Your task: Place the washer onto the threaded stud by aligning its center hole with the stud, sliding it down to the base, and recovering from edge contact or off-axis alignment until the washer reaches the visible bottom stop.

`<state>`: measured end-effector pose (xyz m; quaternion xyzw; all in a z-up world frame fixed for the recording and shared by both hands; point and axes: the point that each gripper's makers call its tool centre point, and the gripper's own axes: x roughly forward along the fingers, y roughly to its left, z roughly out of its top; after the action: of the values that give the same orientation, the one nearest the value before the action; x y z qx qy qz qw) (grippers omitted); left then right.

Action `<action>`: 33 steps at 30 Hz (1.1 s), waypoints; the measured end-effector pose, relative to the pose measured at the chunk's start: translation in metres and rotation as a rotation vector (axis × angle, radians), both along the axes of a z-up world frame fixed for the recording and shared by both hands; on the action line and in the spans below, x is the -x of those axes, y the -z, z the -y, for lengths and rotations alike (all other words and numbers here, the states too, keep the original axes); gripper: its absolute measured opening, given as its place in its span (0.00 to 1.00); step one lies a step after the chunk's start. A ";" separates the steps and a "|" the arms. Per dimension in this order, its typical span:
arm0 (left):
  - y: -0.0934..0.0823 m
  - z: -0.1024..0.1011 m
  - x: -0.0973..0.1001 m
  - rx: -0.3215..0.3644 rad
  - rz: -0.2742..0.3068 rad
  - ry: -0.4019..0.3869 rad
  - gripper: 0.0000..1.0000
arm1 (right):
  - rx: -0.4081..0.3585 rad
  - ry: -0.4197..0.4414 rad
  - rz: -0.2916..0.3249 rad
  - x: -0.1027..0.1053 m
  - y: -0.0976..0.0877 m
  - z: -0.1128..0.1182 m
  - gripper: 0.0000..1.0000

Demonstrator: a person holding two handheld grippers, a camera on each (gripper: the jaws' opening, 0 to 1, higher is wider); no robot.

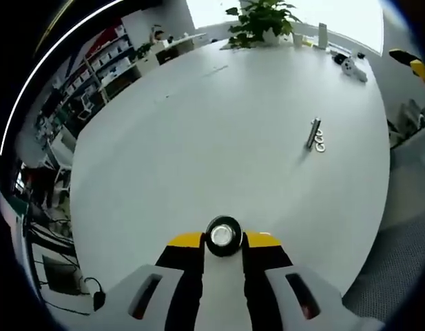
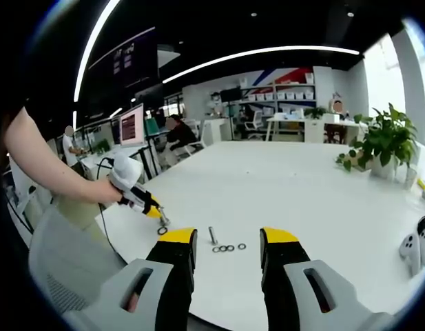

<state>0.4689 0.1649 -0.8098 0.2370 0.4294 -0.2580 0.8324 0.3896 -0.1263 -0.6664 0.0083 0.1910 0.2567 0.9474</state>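
White table [image 1: 198, 124]; left tool [image 1: 224, 243] tight around washer [image 1: 223, 235]; right tool [image 2: 228, 238] wide apart.

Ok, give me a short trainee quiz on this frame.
1. True or false: the right gripper has its jaws shut.
2. In the left gripper view, what sits between the jaw tips of the left gripper? A) a black ring B) a plant C) a controller
3. Fill in: in the right gripper view, the loose washers lie on the table next to the ____.

Key: 1. False, the jaws stand wide apart. 2. A, the black ring. 3. The stud.
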 end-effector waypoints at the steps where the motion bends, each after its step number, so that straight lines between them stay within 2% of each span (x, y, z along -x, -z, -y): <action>1: 0.002 -0.001 0.000 0.000 -0.007 -0.006 0.20 | 0.001 0.000 0.000 0.000 0.000 0.000 0.39; 7: 0.006 -0.002 0.001 0.001 -0.020 -0.014 0.20 | 0.003 0.001 -0.003 0.000 0.001 0.001 0.39; 14: -0.001 -0.002 0.002 0.032 -0.004 -0.022 0.23 | 0.001 -0.002 -0.004 0.000 0.001 0.000 0.39; 19: 0.004 -0.007 0.002 0.039 -0.016 -0.049 0.22 | 0.005 -0.005 -0.006 0.001 0.002 0.000 0.38; 25: 0.012 -0.003 0.004 0.048 -0.037 -0.060 0.22 | 0.005 -0.005 -0.007 0.001 0.002 0.000 0.38; 33: 0.012 -0.002 0.008 0.050 -0.047 -0.063 0.23 | 0.007 -0.005 -0.005 0.001 0.001 0.000 0.38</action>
<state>0.4611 0.1665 -0.8223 0.1961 0.4494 -0.2477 0.8356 0.3888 -0.1261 -0.6677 0.0053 0.1941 0.2583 0.9463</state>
